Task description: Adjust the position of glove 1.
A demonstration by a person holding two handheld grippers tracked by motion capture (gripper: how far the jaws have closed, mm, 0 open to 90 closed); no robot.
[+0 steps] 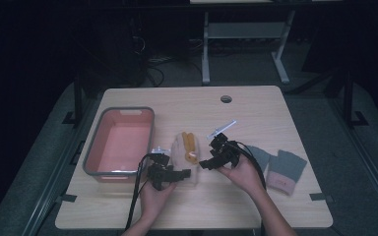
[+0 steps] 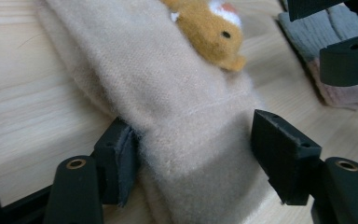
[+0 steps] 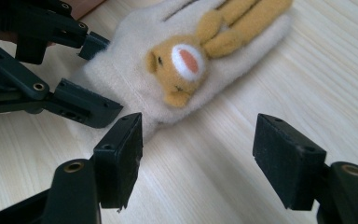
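A cream glove with an orange bunny sewn on it lies flat at the middle of the table. My left gripper reaches in from the near left. In the left gripper view its jaws straddle the glove's cuff; one pad touches the fabric edge and the other stands just off it. My right gripper comes from the right. Its jaws stand open over bare wood beside the glove, just below the bunny's face. The left gripper shows at the cuff there too.
A pink bin with a grey rim stands on the left of the table. A grey pair of gloves with pink cuffs lies to the right, behind my right hand. A cable hole sits at the far edge.
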